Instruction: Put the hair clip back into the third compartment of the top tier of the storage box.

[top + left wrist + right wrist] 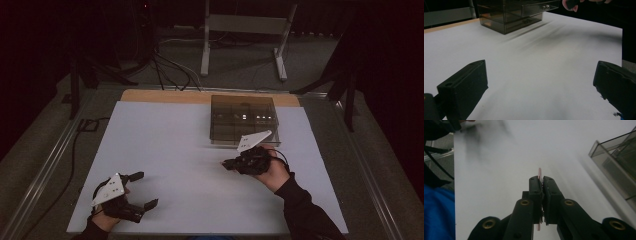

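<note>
A smoky clear drawer box (243,119) stands at the back middle of the white table (165,150). My right gripper (227,164) hovers just in front of the box, pointing left, shut on a thin pink flat piece (539,173) that pokes out edge-on between its jaws. At the near left corner my left gripper (142,190) rests low with its jaws wide apart and nothing between them. In the left gripper view the drawer box (511,13) sits far ahead, with the other hand beyond it to the right.
The table's wooden back edge (165,95) runs behind the box. Beyond it stand a metal stand's legs (280,60) and floor cables (170,70). A blue garment (437,212) shows at the near side in the right gripper view.
</note>
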Demonstrator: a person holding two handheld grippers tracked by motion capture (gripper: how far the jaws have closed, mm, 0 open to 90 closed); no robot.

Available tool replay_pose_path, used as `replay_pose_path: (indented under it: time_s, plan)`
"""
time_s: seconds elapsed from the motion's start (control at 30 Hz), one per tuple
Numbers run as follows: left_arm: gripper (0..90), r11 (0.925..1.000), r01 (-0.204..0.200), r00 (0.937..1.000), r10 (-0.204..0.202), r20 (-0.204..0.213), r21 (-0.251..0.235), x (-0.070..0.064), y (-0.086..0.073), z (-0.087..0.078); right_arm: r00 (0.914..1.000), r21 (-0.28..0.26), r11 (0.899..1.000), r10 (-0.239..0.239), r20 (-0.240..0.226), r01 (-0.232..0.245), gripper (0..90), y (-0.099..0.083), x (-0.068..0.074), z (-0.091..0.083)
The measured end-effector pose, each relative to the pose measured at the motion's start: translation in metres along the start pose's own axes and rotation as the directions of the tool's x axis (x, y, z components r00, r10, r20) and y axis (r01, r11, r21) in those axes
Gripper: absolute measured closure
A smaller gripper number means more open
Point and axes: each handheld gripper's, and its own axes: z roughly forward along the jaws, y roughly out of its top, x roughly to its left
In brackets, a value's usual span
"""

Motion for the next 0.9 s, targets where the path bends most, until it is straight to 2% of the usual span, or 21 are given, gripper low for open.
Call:
replay_pose_path:
  time_s: [0.33,0.9]
  plan:
    - [0.5,1.0,0.002,1.0,-0.002,0.001,-0.001,0.0,0.0,-0.001,0.9997,-0.026,1.0,0.001,0.024,-0.001,86.5,0.006,-0.005,-0.014]
    - [0.5,1.0,-0.002,1.0,0.002,0.0,0.001,0.0,0.0,-0.001,0.9966,-0.07,0.997,0.035,0.075,-0.03,86.6,0.011,-0.021,-0.039]
